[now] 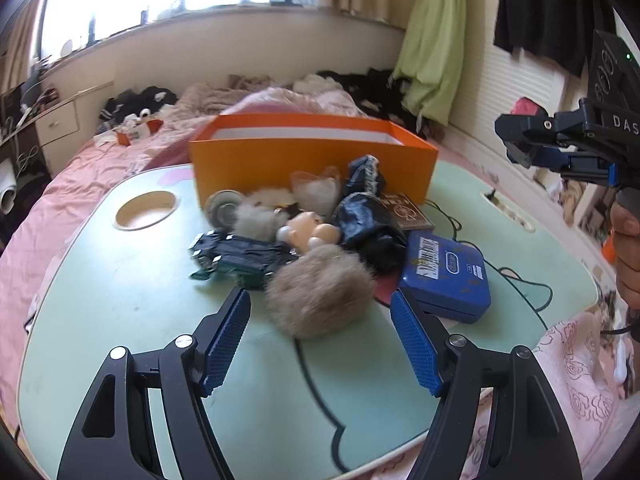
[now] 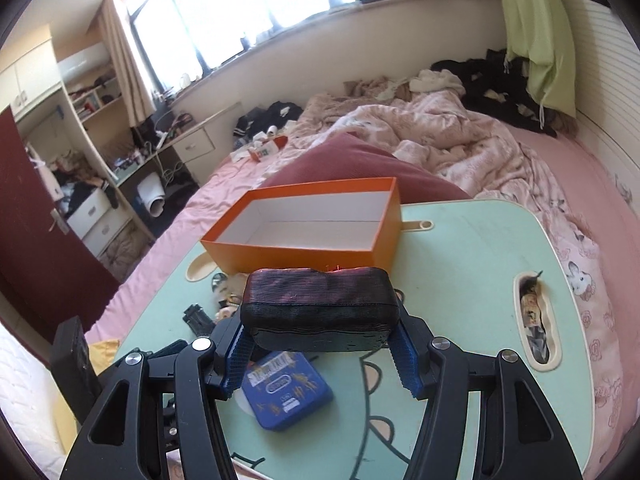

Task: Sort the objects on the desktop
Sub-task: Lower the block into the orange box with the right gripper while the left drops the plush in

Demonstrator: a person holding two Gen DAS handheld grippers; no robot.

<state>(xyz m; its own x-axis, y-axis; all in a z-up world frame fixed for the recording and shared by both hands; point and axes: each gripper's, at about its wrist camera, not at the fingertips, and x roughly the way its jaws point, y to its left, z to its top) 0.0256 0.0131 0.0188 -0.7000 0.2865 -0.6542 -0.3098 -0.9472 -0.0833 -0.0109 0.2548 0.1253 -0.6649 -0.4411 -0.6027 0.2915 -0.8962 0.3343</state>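
Observation:
A tan fur ball lies on the mint-green lap table, just ahead of my left gripper. Its blue pads stand open on either side of the ball without touching it. Behind the ball is a heap: a dark toy car, a small doll, a black bag and a blue tin. My right gripper is shut on a black mesh pouch, held above the table in front of the empty orange box. The pouch hides its fingertips.
The table rests on a bed with pink bedding. It has a round cup hole at the left and a slot at the right. A hand holding the right gripper shows at the left wrist view's right edge.

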